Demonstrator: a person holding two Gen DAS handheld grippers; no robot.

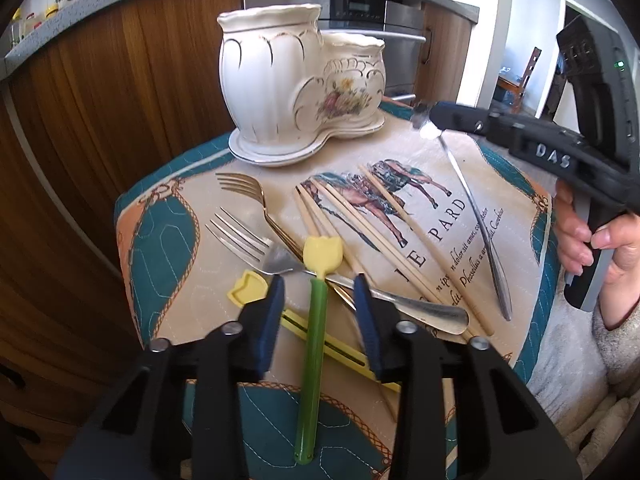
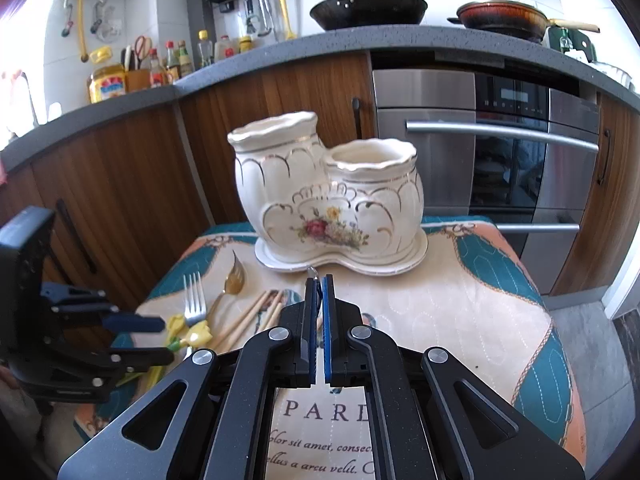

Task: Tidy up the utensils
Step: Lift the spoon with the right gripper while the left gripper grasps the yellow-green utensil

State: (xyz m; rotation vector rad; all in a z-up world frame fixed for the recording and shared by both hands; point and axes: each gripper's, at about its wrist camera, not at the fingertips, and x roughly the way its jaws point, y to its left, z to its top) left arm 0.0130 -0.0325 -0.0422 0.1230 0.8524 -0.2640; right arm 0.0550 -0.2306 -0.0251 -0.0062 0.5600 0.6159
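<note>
A kitchen with wood cabinets, a steel oven and a grey counter stands behind a small bench covered by a printed horse cloth [image 1: 420,152]. The left claw [image 1: 320,300] stands part-way apart, its blue pads either side of a green-stemmed tulip utensil [image 1: 316,340] without pressing it. Just beyond lie a silver fork [image 1: 248,246], a gold fork [image 1: 248,192], a second yellow tulip piece [image 1: 246,288] and several wooden chopsticks [image 1: 360,232]. The right claw [image 2: 319,292] is clamped on a silver utensil [image 1: 476,216], gripped at its head with the handle hanging down toward the cloth. The white double-pot ceramic holder [image 2: 340,200] sits at the far edge, both pots showing nothing inside.
</note>
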